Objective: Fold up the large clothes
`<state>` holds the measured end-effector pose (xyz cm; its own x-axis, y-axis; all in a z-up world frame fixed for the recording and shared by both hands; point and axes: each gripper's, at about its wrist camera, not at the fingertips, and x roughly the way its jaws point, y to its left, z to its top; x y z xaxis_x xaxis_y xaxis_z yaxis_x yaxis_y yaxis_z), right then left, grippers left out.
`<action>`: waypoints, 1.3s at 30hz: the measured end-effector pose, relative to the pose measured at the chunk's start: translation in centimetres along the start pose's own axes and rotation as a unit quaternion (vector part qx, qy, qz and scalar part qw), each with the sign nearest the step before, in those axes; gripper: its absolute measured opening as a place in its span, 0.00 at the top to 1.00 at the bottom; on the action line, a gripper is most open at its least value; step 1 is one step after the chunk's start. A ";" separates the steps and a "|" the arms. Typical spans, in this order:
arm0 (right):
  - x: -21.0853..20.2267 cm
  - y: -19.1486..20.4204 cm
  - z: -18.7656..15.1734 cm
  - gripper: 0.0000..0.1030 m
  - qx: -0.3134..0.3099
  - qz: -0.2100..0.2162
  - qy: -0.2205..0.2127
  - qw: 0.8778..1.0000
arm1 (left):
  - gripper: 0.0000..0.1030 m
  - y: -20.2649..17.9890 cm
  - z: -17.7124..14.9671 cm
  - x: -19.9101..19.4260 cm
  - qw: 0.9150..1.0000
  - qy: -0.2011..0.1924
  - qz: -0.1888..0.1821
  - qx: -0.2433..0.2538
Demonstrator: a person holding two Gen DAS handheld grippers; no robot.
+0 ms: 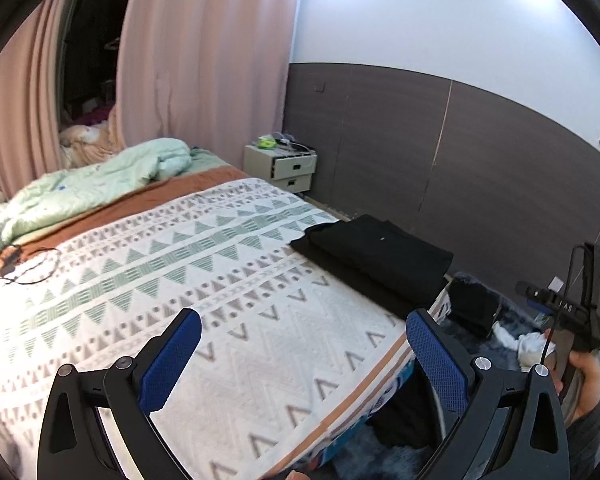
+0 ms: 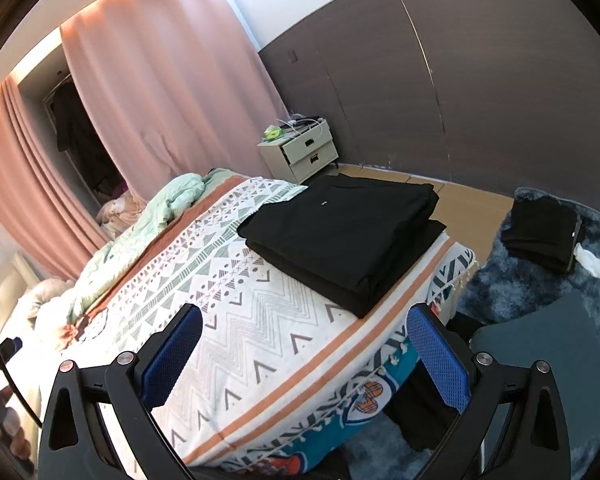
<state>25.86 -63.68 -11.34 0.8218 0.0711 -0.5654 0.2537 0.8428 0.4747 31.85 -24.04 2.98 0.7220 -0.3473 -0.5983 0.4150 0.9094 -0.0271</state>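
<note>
The folded black garments (image 2: 342,236) lie as a flat, squared stack of two on the patterned bedspread (image 2: 236,320), at the bedspread's foot corner nearest the grey wall, with the upper piece set a little back from the lower one. A tiny white mark shows on the top face. A second dark folded pile (image 2: 540,232) lies off the bedspread, on the blue shaggy rug (image 2: 516,292) beyond that corner.
</note>
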 end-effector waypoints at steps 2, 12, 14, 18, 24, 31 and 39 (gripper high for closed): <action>-0.9 0.8 -0.5 0.00 -0.007 -0.002 -0.008 1.000 | 0.00 0.2 -0.8 -1.7 1.000 -0.010 0.007 0.009; -5.3 4.3 -4.3 0.00 -0.063 0.008 -0.021 0.998 | 0.01 1.3 -4.4 -8.6 0.998 -0.042 0.038 -0.020; -5.8 4.3 -5.1 0.00 -0.072 0.005 -0.020 0.997 | 0.01 1.1 -5.1 -9.5 0.998 -0.043 0.043 -0.018; -6.9 4.2 -6.9 0.00 -0.080 0.008 -0.012 0.997 | 0.01 0.6 -6.9 -11.6 0.996 -0.059 0.064 -0.013; -8.1 4.1 -9.2 0.00 -0.080 0.011 -0.010 0.997 | 0.01 0.2 -9.8 -13.9 0.992 -0.089 0.077 -0.033; -9.3 4.4 -11.3 0.00 -0.083 0.008 -0.009 0.997 | 0.01 0.6 -13.0 -15.2 0.989 -0.103 0.069 -0.075; -10.1 6.2 -14.6 0.00 -0.129 0.020 0.006 0.991 | 0.01 0.6 -16.7 -15.3 0.988 -0.092 0.078 -0.099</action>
<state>11.66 -51.40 -12.55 0.8222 0.1113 -0.5583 0.0819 0.9474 0.3094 11.81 -14.34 -1.23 0.8641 -0.2189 -0.4532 0.1876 0.9757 -0.1136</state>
